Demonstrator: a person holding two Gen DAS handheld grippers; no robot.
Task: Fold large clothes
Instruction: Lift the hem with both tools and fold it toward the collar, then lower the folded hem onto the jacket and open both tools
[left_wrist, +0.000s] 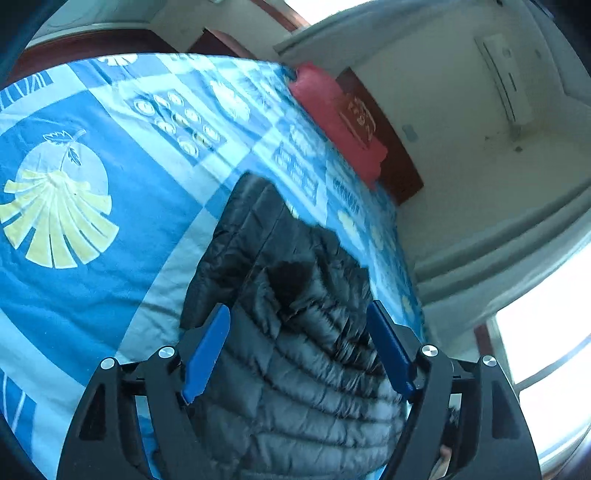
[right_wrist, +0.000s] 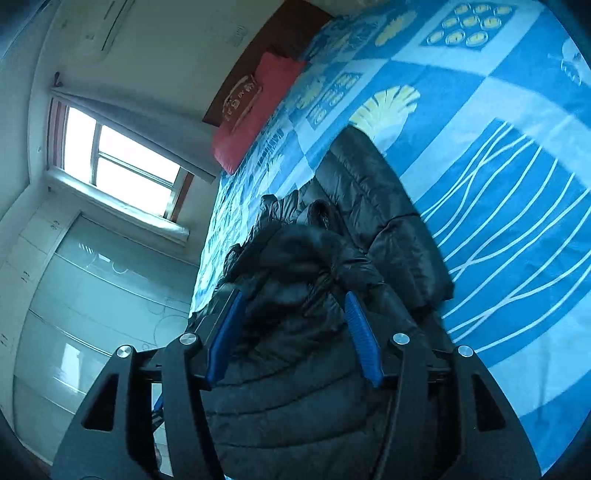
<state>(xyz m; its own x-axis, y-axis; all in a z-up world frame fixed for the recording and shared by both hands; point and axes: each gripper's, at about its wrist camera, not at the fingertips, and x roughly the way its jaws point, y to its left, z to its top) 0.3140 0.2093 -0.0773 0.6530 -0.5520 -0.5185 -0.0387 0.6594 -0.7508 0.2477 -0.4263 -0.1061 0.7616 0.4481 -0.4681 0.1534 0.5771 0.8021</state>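
Observation:
A black quilted puffer jacket lies on a bed with a blue patterned cover. In the left wrist view my left gripper is open, its blue fingers set wide on either side of the jacket's body just above it. In the right wrist view the jacket is bunched, with one part stretched out toward the bed's middle. My right gripper is open, its blue fingers straddling the bunched fabric. Neither gripper holds cloth.
A red pillow lies at the head of the bed against a dark wooden headboard. The bed's edge runs beside the jacket, with a window and glossy wardrobe doors beyond. An air conditioner hangs on the wall.

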